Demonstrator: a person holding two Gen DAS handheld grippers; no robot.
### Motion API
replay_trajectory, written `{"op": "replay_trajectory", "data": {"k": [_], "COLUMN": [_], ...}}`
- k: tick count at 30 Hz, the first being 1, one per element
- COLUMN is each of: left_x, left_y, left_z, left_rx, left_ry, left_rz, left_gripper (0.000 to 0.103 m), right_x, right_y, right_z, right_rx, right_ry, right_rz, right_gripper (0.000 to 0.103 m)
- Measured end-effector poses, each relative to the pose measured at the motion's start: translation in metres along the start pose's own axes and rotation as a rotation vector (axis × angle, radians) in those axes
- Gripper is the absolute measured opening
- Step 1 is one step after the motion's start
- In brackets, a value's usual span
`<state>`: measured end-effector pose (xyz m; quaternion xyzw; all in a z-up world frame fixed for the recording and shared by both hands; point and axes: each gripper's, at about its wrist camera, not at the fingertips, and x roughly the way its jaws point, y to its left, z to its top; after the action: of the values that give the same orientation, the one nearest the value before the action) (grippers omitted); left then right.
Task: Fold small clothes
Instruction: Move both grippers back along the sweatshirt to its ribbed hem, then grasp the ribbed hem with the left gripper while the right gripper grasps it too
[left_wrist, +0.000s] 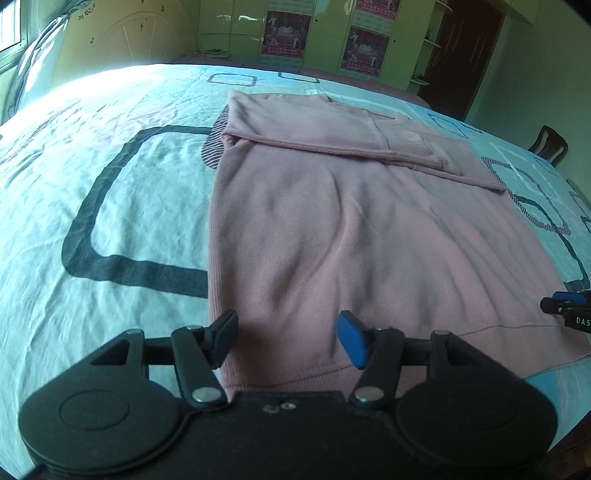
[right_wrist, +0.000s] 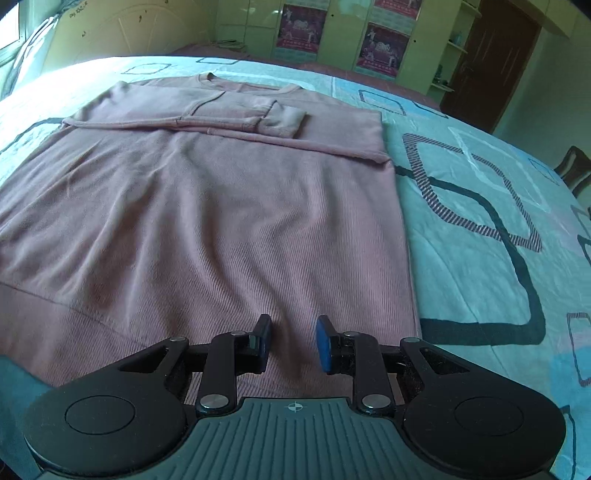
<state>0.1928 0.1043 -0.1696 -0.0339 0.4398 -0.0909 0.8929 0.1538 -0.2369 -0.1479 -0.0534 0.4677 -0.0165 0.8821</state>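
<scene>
A pink long-sleeved sweater (left_wrist: 332, 221) lies flat on the bed, collar at the far end, both sleeves folded across the chest (right_wrist: 236, 114). My left gripper (left_wrist: 288, 339) is open and empty, hovering over the sweater's near hem at its left corner. My right gripper (right_wrist: 291, 343) is open and empty over the near hem towards the right side of the sweater (right_wrist: 221, 229). The right gripper's tips also show at the right edge of the left wrist view (left_wrist: 565, 306).
The bed is covered by a light blue sheet (left_wrist: 110, 192) with dark rounded-square patterns (right_wrist: 480, 258). Green wardrobes with posters (right_wrist: 332, 29) stand behind the bed. A dark door (right_wrist: 491, 55) and a chair back (right_wrist: 572, 166) are at the right.
</scene>
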Motion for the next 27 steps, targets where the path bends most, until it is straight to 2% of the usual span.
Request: {"op": "replay_trajectory", "data": {"k": [1, 2, 3, 5, 12, 13, 14, 15, 17, 19, 20, 21, 22, 25, 26, 27], "left_x": [-0.002, -0.004, -0.005, -0.006, -0.001, 0.001, 0.002, 0.003, 0.005, 0.007, 0.007, 0.007, 0.007, 0.007, 0.008, 0.009], "left_y": [0.004, 0.007, 0.011, 0.017, 0.028, 0.027, 0.027, 0.025, 0.02, 0.014, 0.013, 0.013, 0.014, 0.021, 0.023, 0.027], "left_z": [-0.002, -0.004, -0.007, -0.011, -0.018, -0.018, -0.017, -0.018, -0.02, -0.021, -0.021, -0.02, -0.019, -0.013, -0.011, -0.009], "left_rx": [-0.007, -0.013, -0.018, -0.036, -0.084, -0.083, -0.083, -0.08, -0.054, -0.019, -0.009, -0.005, -0.015, -0.071, -0.091, -0.119], "left_ry": [0.006, 0.013, 0.023, 0.04, 0.068, 0.07, 0.07, 0.073, 0.078, 0.086, 0.089, 0.094, 0.1, 0.117, 0.123, 0.133], "left_rz": [-0.004, -0.007, -0.006, -0.01, -0.055, -0.064, -0.083, -0.104, -0.096, -0.092, -0.09, -0.092, -0.099, -0.131, -0.142, -0.159], "left_gripper": [0.059, 0.06, 0.061, 0.062, 0.063, 0.07, 0.082, 0.086, 0.091, 0.092, 0.091, 0.09, 0.086, 0.061, 0.048, 0.042], "right_x": [-0.002, -0.007, -0.013, -0.024, -0.025, -0.024, -0.023, -0.02, -0.015, -0.013, -0.012, -0.012, -0.012, -0.013, -0.014, -0.015], "right_y": [0.0, -0.001, -0.002, -0.005, -0.018, -0.02, -0.024, -0.026, -0.03, -0.033, -0.035, -0.037, -0.04, -0.043, -0.044, -0.045], "right_z": [-0.002, -0.004, -0.006, -0.01, -0.023, -0.025, -0.027, -0.029, -0.033, -0.035, -0.036, -0.036, -0.036, -0.033, -0.032, -0.03], "right_rx": [0.002, 0.01, 0.02, 0.029, 0.083, 0.1, 0.118, 0.132, 0.16, 0.187, 0.203, 0.219, 0.233, 0.247, 0.252, 0.256], "right_ry": [0.0, -0.009, -0.025, -0.071, -0.016, -0.008, 0.004, 0.02, 0.045, 0.05, 0.051, 0.056, 0.06, 0.068, 0.07, 0.071], "right_rz": [-0.01, -0.021, -0.041, -0.076, -0.114, -0.11, -0.104, -0.093, -0.069, -0.054, -0.036, -0.013, 0.004, 0.024, 0.029, 0.029], "right_gripper": [0.026, 0.035, 0.057, 0.084, 0.084, 0.084, 0.084, 0.083, 0.083, 0.083, 0.079, 0.069, 0.065, 0.047, 0.038, 0.025]}}
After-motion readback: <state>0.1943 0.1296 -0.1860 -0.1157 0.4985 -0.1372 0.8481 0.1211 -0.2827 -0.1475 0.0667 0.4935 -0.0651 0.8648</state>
